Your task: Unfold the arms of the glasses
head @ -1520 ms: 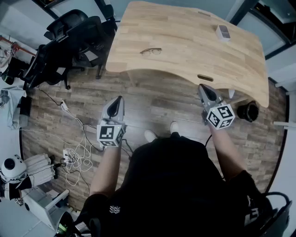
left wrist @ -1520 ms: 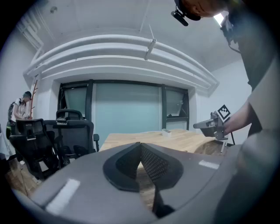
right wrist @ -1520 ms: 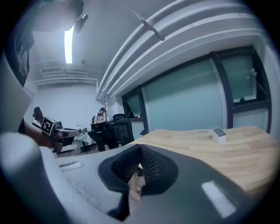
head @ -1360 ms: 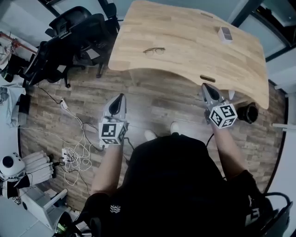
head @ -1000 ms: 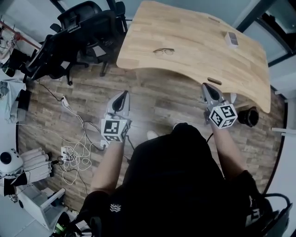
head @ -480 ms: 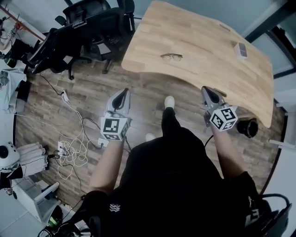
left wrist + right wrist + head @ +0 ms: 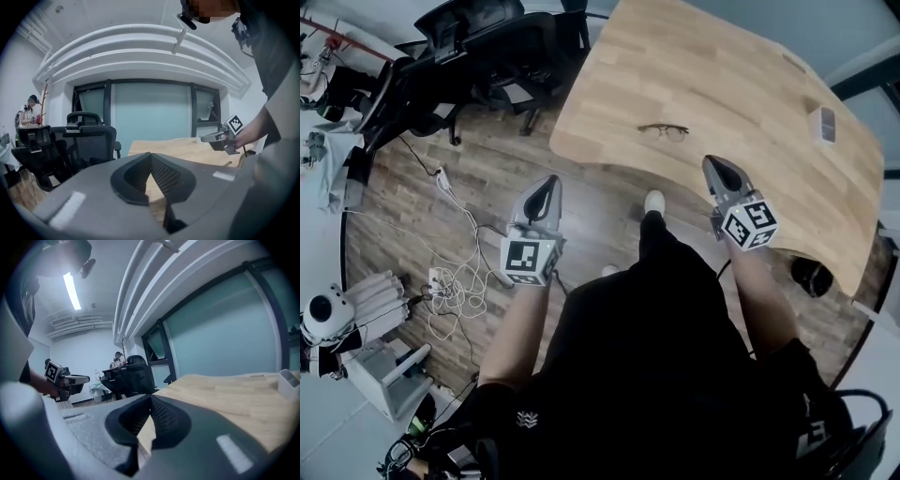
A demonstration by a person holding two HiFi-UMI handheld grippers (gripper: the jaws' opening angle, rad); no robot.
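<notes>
Thin dark-framed glasses (image 7: 664, 131) lie on the light wooden table (image 7: 741, 84), near its front edge. They are too small to tell how the arms lie. My left gripper (image 7: 548, 182) is shut and empty, over the wood floor short of the table and left of the glasses. My right gripper (image 7: 711, 163) is also shut and empty, its tip showing against the table's front edge, to the right of the glasses and nearer me. In the left gripper view the shut gripper (image 7: 150, 154) points at the table (image 7: 187, 147). The glasses show in neither gripper view.
Black office chairs (image 7: 478, 42) stand left of the table. Cables and a power strip (image 7: 450, 281) lie on the floor at left. A small box (image 7: 825, 124) sits at the table's right. A black round object (image 7: 814, 275) stands on the floor by the table. A person (image 7: 117, 358) stands beyond the chairs.
I have stepped toward the table, and it and the glasses are now closer. Both grippers came forward, still shut. The right one went from over the floor to the table's edge.
</notes>
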